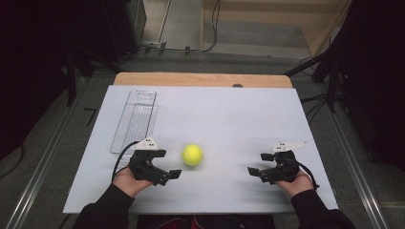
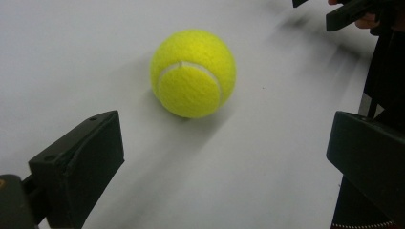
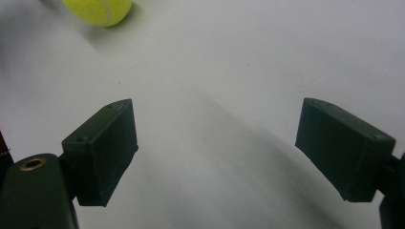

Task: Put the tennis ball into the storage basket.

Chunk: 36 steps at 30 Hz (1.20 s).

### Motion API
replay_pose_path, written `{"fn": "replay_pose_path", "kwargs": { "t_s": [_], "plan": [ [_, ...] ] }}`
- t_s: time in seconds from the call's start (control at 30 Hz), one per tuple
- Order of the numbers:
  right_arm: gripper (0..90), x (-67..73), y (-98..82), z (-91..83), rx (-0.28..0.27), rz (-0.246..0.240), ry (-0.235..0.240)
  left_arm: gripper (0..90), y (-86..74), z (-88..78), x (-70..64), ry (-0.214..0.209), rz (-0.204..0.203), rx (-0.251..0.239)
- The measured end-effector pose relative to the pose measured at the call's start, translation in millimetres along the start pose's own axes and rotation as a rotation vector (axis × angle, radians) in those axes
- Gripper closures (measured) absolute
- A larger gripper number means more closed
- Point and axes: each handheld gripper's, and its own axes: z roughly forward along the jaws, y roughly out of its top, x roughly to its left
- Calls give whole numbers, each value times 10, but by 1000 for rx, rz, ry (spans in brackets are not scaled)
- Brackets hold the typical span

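a clear tray (image 1: 134,120) lies empty at ten o'clock. the left gripper (image 1: 166,165), jaws spread, points at a tennis ball (image 1: 192,154) resting loose on the white table (image 1: 229,114), just beside it; a nudge could send it rolling. at four o'clock the right gripper (image 1: 258,163) waits, jaws spread, well apart. nothing blocks the way.

Black left gripper (image 1: 168,166), black right gripper (image 1: 258,162) (pale top plates), trailing cables, dark sleeves (image 1: 107,208)

One overhead camera, two jaw-level cameras.
High view looks forward and down on the table (image 1: 229,109); both low, close gripper views share the tennis ball (image 2: 193,72).
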Motion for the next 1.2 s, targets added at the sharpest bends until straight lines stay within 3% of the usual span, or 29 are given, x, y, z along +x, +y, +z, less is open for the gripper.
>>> {"fn": "replay_pose_path", "kwargs": {
  "t_s": [0.4,0.47,0.63,1.2],
  "plan": [
    [123,1,0,0,-3,0,1,0,144,50,70,-2,-39,3],
    [123,11,2,-9,-11,-1,0,2,192,71,77,19,-46,13],
    [123,7,2,-7,-11,-2,0,3,245,96,97,7,-45,16],
    [123,9,2,-4,-7,-6,-2,26,528,245,119,28,-26,19]
  ]
}}
